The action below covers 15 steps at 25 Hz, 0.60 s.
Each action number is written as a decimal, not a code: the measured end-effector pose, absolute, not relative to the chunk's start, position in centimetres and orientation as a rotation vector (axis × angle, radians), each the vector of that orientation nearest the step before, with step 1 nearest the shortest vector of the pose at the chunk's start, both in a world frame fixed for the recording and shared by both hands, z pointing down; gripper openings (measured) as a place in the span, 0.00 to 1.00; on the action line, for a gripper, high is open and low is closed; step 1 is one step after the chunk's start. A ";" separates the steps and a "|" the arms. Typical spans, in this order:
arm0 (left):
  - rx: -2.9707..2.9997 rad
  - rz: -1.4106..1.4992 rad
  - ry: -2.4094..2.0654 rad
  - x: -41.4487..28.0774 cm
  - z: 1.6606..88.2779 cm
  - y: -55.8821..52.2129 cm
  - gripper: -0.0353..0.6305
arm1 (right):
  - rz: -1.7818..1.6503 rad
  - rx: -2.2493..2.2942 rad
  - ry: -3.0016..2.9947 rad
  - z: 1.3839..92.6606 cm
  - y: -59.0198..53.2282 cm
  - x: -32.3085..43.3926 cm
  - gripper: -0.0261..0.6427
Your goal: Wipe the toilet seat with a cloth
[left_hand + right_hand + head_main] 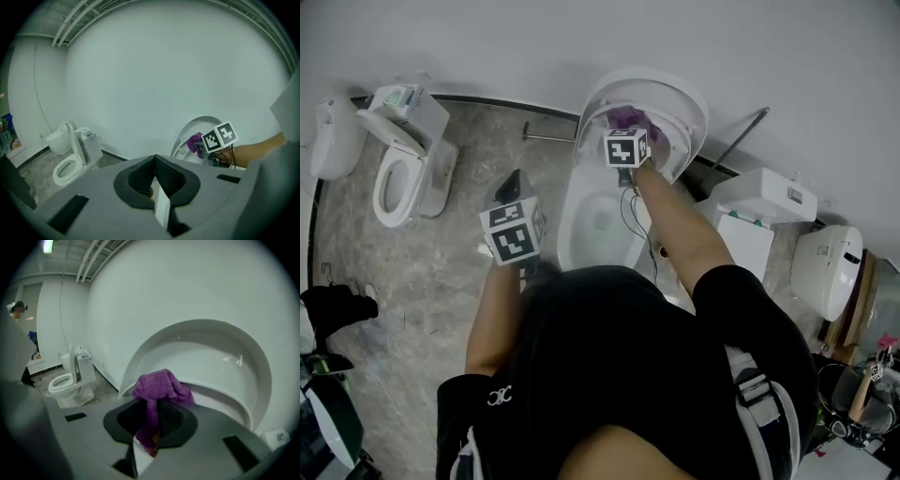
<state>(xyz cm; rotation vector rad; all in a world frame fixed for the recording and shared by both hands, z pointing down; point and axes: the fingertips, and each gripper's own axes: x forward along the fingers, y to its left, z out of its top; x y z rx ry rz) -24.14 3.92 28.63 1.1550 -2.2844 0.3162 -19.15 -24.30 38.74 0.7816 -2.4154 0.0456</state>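
Note:
A white toilet [598, 220] stands ahead with its lid and seat [670, 117] raised against the wall. My right gripper [152, 404] is shut on a purple cloth [159, 385], and the cloth [628, 119] sits against the raised seat's inner face [211, 352]. My left gripper [154, 176] hangs shut and empty to the left of the bowl, its marker cube [514, 232] over the floor. From the left gripper view, the right gripper's cube [219, 136] and the cloth [194, 142] show at the raised seat.
A second toilet [401, 169] with its seat down stands at the left, by a white unit [337, 136]. A white cistern box [759, 211] and another white fixture [827, 267] sit at the right. A thin metal rod [551, 138] lies along the wall base.

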 end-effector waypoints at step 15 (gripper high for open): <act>1.031 0.247 -2.249 -26.6 32.0 9.0 0.06 | -0.046 0.654 -2.366 41.9 -21.2 -22.5 0.13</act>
